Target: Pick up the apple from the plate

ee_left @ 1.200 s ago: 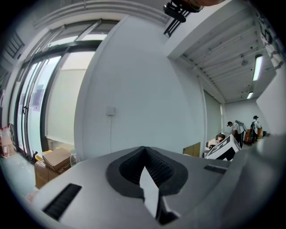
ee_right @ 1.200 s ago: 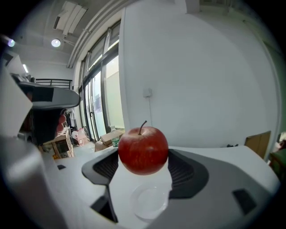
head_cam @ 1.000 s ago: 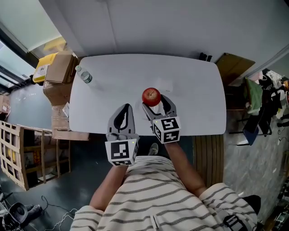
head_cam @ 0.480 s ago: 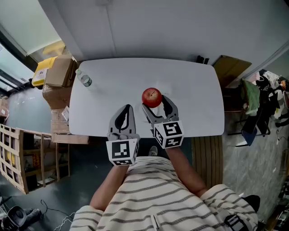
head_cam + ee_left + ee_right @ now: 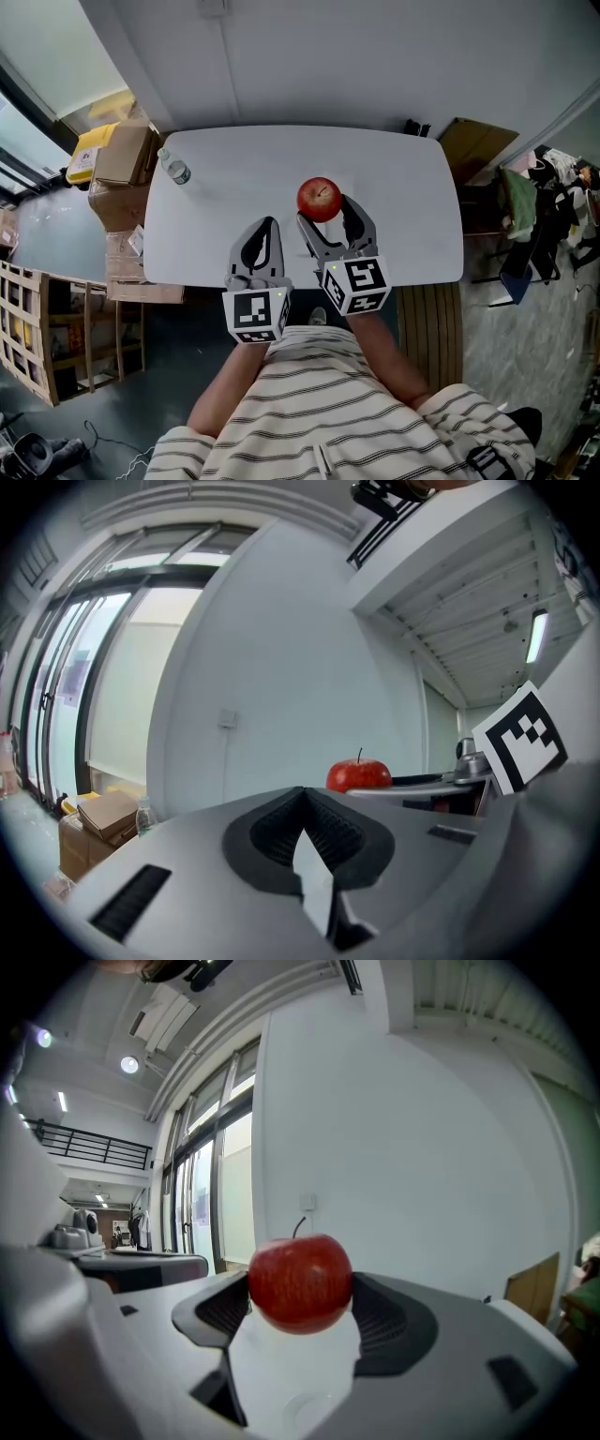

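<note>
A white tabletop (image 5: 234, 159) stands against a pale wall, with a small water bottle (image 5: 174, 167) at its far left corner and cardboard boxes (image 5: 122, 150) on the floor beyond that edge. The right tool (image 5: 326, 214) is clenched on the red apple (image 5: 319, 199), gripping it between both pads over the middle of the tabletop. The left tool (image 5: 262, 230), pressed closed on nothing, sits at the near edge just left of it.

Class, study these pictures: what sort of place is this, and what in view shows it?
Probably a workshop or lab rather than a home: cardboard boxes are stacked beside the white table, a wooden crate stands near them, and tall glass windows run along one wall.
</note>
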